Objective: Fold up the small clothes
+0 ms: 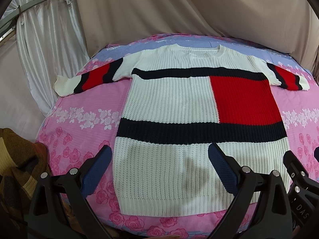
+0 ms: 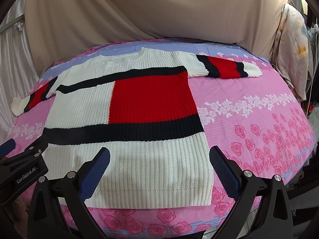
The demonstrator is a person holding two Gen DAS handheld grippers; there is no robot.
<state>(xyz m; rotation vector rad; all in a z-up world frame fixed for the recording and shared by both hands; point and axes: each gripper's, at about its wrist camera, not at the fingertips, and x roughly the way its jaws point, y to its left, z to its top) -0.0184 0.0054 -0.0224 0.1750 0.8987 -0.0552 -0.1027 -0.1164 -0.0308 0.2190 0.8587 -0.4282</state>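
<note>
- Above the near hem of the sweater (image 1: 171, 107), the left gripper (image 1: 159, 155) hovered with its blue fingers (image 1: 99, 165) spread wide apart, holding nothing.
- Just to its right, the right gripper (image 2: 159, 155) hung over the sweater's near right corner, likewise spread and empty.
- Between them the sweater (image 2: 127, 119) lay flat, front up, both sleeves stretched out sideways, collar at the far side.
- Under it was a pink rose-print bedsheet (image 2: 249, 119); beige cloth (image 1: 199, 6) hung behind.
</note>
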